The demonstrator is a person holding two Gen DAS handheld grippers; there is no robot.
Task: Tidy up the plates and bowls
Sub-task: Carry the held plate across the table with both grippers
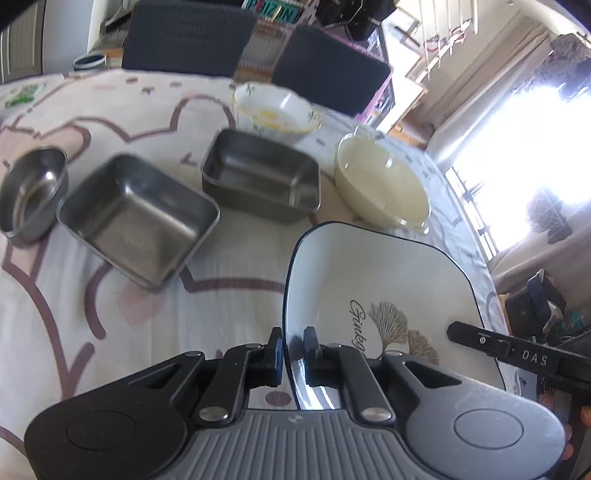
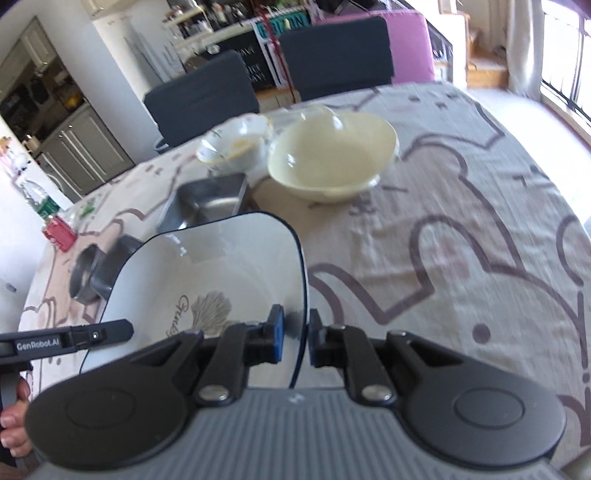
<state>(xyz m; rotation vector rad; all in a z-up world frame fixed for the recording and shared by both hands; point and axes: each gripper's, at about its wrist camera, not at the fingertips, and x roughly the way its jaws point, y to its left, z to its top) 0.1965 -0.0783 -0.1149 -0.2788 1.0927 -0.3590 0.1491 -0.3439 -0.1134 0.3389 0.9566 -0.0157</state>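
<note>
A white square plate with a dark rim and a leaf print is held above the table by both grippers. My left gripper is shut on its left edge. My right gripper is shut on its right edge. Beyond it stand a cream bowl, a flowered white bowl, two steel rectangular trays and a small round steel bowl.
The table has a cream cloth with brown line drawings. Two dark chairs stand at its far side. A red can and a bottle stand at the far left edge. A bright window is on the right.
</note>
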